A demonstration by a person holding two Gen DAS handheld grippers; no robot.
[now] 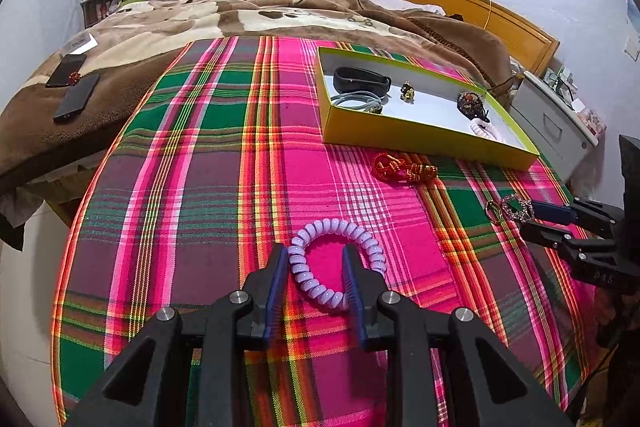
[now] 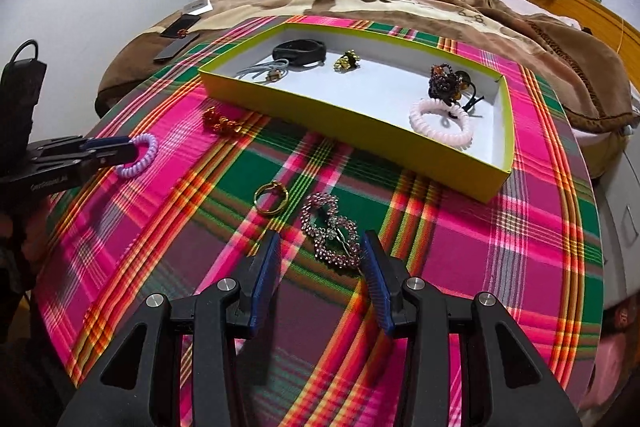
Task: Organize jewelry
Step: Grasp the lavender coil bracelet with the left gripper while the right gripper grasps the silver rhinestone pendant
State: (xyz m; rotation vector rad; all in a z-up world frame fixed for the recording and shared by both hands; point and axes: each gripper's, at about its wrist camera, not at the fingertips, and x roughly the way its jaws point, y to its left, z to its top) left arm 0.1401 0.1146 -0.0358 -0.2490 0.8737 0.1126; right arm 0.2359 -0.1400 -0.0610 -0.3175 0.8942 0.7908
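Observation:
A lilac spiral hair tie point(image 1: 320, 291) lies on the plaid cloth. My left gripper point(image 1: 316, 259) is open, its fingers straddling the tie's near left coil; it also shows in the right wrist view point(image 2: 120, 151). My right gripper point(image 2: 320, 247) is open around the near end of a rhinestone hair clip point(image 2: 330, 231), which also shows in the left wrist view point(image 1: 517, 207). A gold ring point(image 2: 271, 197) lies left of the clip. A red beaded piece point(image 1: 402, 169) lies before the yellow box point(image 1: 424, 141).
The box point(image 2: 352, 119) holds a black band point(image 2: 298, 51), a grey cord point(image 2: 262, 70), a gold piece point(image 2: 346, 61), a dark beaded tie point(image 2: 446, 81) and a pink spiral tie point(image 2: 440, 123). Two phones point(image 1: 72, 83) lie on the brown blanket at left.

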